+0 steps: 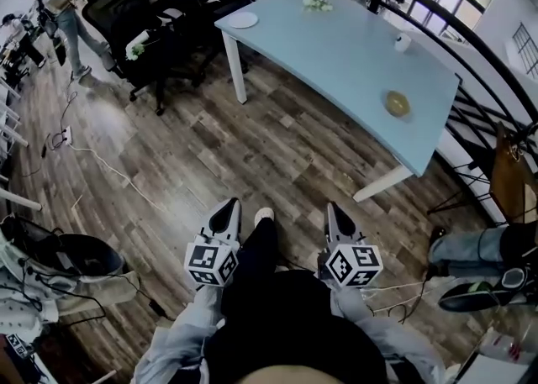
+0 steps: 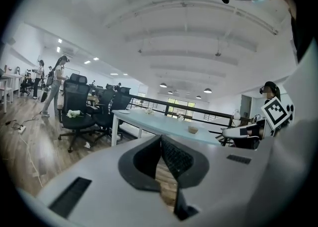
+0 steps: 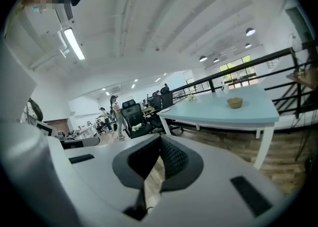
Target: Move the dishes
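- Bowl [image 1: 397, 103], small and yellow-brown, stands on the light blue table [image 1: 336, 50] at the right of the head view, near the table's closer edge. What is in it I cannot tell.
- A white plate [image 1: 244, 20] lies at the table's far left corner, top centre of the frame, well apart from the bowl.
- A bunch of white flowers [image 1: 317, 2] lies at the far edge of the table.
- My left gripper [image 1: 225, 216] and right gripper [image 1: 339, 221] are at the bottom centre, over the wooden floor [image 1: 210, 147], well apart from the table.
- Both pairs of my jaws are closed, tip touching tip, and grip no dish.
- The marker cubes [image 1: 210, 263] carry black-and-white square patterns, the only print I can make out.
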Demonstrator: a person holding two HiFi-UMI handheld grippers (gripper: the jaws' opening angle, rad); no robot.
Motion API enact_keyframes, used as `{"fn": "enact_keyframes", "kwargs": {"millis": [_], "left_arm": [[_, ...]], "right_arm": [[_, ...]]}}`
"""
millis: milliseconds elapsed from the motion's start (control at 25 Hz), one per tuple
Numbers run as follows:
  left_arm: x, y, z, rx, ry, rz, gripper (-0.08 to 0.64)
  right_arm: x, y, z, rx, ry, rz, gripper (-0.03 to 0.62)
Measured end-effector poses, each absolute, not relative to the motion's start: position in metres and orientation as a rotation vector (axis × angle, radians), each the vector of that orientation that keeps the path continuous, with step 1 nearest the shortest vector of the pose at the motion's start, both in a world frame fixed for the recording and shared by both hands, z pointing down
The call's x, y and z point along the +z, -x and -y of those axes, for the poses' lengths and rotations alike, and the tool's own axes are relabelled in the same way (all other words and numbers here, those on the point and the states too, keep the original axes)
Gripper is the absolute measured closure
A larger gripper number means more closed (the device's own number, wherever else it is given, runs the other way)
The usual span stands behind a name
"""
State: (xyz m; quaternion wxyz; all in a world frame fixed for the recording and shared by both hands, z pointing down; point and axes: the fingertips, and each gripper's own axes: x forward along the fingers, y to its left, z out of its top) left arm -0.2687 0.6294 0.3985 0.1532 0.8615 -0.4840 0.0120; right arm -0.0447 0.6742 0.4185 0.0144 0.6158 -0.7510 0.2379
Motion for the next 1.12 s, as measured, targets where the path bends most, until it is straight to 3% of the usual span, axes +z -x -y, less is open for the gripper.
{"fn": "enact_keyframes", "kwargs": {"millis": [1120], "left_arm": [[0.395, 0.279, -0.390, 0.034, -2.512, 1.293, 0.543]], "right_arm": [[0.413, 0.053, -0.451, 0.734, -2.001, 2.248, 0.586]]}}
